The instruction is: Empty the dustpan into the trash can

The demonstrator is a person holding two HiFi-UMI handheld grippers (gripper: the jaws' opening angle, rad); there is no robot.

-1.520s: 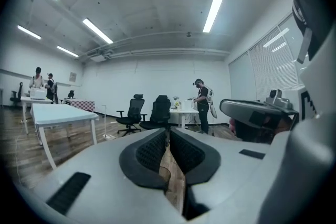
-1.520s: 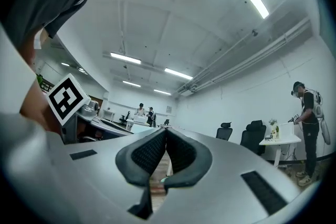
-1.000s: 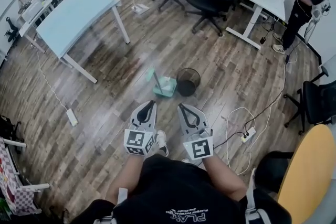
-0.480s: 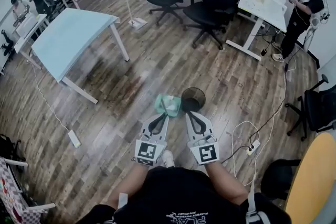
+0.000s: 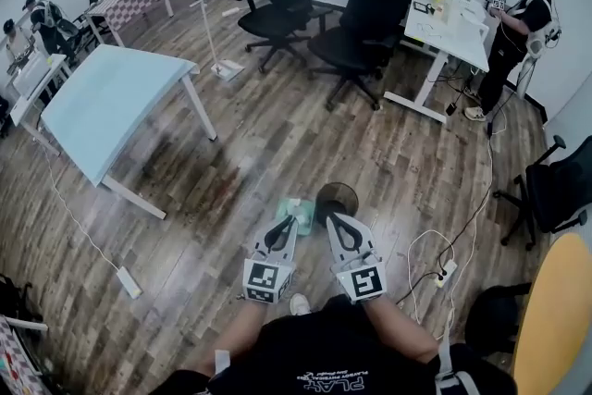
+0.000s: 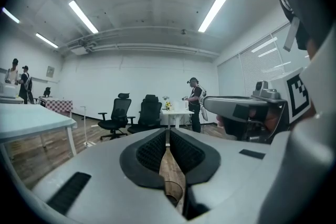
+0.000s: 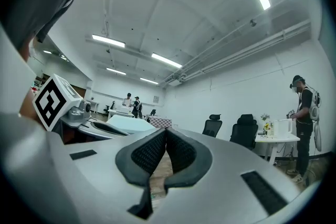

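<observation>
Bright, even light from long white ceiling tube lamps (image 6: 214,10); soft shadows; strong fisheye bending; dark vignette in the corners of both gripper views.

The dustpan (image 5: 295,214) lies just left of the trash can (image 5: 337,196).

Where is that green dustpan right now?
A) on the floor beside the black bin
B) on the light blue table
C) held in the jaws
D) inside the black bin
A: the head view shows the green dustpan lying on the wood floor, close beside the black bin.
</observation>
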